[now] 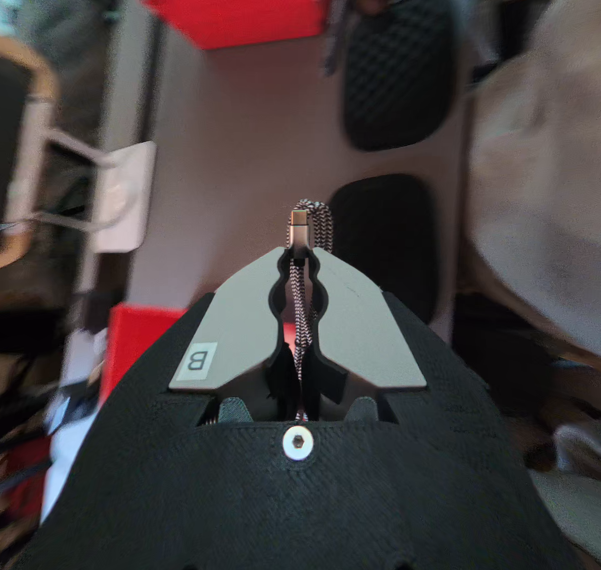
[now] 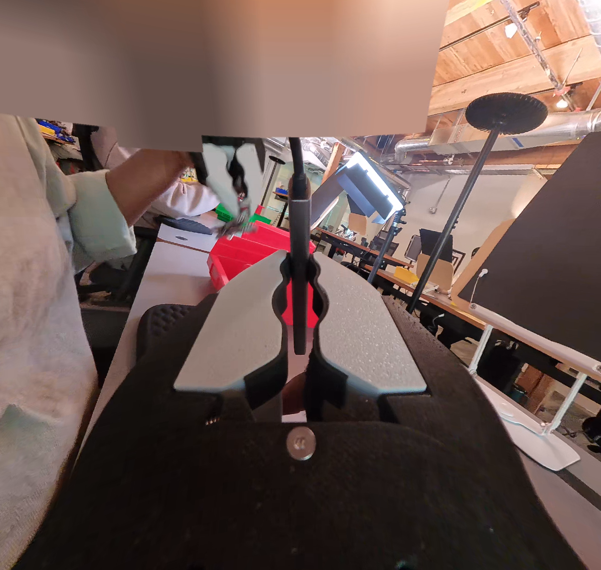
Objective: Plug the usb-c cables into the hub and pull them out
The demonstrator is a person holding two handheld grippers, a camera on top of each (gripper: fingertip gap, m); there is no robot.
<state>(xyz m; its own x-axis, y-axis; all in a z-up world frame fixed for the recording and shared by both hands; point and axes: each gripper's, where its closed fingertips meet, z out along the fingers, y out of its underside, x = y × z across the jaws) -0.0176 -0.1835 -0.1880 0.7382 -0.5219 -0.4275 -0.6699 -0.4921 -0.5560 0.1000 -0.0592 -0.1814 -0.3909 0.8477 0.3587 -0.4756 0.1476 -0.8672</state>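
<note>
The braided usb-c cable (image 1: 300, 310) runs lengthwise between the two grey fingers (image 1: 240, 320) of the left gripper (image 1: 300, 253), and its metal plug (image 1: 298, 229) sticks out just past the fingertips, pointing away from the camera. The cable doubles back in a loop behind the plug. The fingers are clenched on the plug housing at their very tips — only a narrow scalloped gap shows farther back, filled by the braid.

The right gripper (image 2: 300, 261) grasps the hub (image 2: 300, 261), a slim dark grey bar standing on end between its fingers. The tips pinch the hub's middle; its lower end hangs in the gap between the fingers and its upper end rises above them, where a black lead (image 2: 297, 160) leaves it and curves upward.

In the right wrist view the left gripper (image 2: 232, 190) shows farther off and blurred (held by a hand (image 2: 146, 183) in a pale sleeve), above a red bin (image 2: 247, 255) on the white table (image 2: 169, 281). Hub and plug are well apart. The left view's background is smeared — two black pads (image 1: 393, 69) and a red bin (image 1: 240, 4) on a pale surface.
</note>
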